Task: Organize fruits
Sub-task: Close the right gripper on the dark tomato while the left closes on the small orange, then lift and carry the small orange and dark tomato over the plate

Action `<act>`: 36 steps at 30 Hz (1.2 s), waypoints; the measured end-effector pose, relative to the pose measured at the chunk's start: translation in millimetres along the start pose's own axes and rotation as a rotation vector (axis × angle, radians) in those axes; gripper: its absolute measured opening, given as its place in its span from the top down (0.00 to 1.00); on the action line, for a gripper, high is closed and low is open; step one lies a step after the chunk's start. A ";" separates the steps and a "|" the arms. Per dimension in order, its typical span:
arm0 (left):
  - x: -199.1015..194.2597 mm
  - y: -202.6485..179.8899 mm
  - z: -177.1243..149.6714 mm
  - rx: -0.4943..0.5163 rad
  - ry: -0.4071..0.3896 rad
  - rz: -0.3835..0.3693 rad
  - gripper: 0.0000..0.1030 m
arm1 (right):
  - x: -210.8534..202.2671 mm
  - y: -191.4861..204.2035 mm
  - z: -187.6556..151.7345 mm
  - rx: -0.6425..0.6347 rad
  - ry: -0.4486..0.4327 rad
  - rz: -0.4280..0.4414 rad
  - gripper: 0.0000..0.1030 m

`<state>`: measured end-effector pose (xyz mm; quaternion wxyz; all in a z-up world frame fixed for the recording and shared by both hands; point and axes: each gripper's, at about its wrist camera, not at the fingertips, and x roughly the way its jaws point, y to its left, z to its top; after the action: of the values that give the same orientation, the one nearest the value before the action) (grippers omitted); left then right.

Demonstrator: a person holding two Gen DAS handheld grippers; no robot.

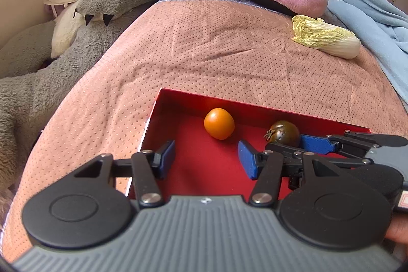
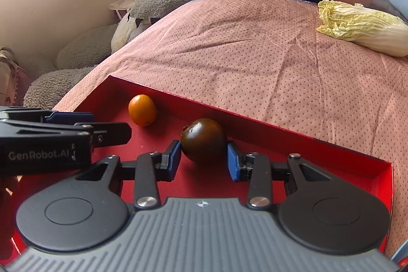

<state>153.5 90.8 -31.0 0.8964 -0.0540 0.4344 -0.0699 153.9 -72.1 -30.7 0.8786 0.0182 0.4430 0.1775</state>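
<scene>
Two fruits lie in the red box (image 2: 306,144): an orange (image 2: 142,110) left of centre, and a dark tomato (image 2: 203,140) at centre frame. My right gripper (image 2: 204,159) has both pads against the tomato's sides, clamped. My left gripper (image 1: 206,159) stands apart and empty, the orange just beyond it.

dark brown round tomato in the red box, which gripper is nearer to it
Right. The right gripper has its blue pads against both sides of the dark brown round tomato; the left gripper hangs open beside it, over the red box.
</scene>
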 end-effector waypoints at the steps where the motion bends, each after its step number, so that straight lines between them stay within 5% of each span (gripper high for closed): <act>1: 2.3 -1.7 1.5 -0.003 0.003 0.000 0.45 | -3.4 -2.1 -2.9 -0.001 0.002 0.001 0.57; 12: 30.8 -24.2 11.0 0.016 0.012 0.038 0.47 | -50.2 -22.1 -39.6 0.035 -0.009 0.015 0.57; 17: 37.0 -26.9 11.9 -0.003 0.006 0.063 0.67 | -72.6 -23.4 -45.9 0.018 -0.041 0.012 0.57; 36: -18.2 -35.1 -19.2 -0.037 -0.032 0.087 0.68 | -132.6 -28.5 -92.4 0.042 -0.061 0.038 0.57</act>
<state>124.5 58.6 -23.2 0.9043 -0.0528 0.4230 -0.0218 17.6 -153.8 10.2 0.8877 0.0507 0.4190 0.1841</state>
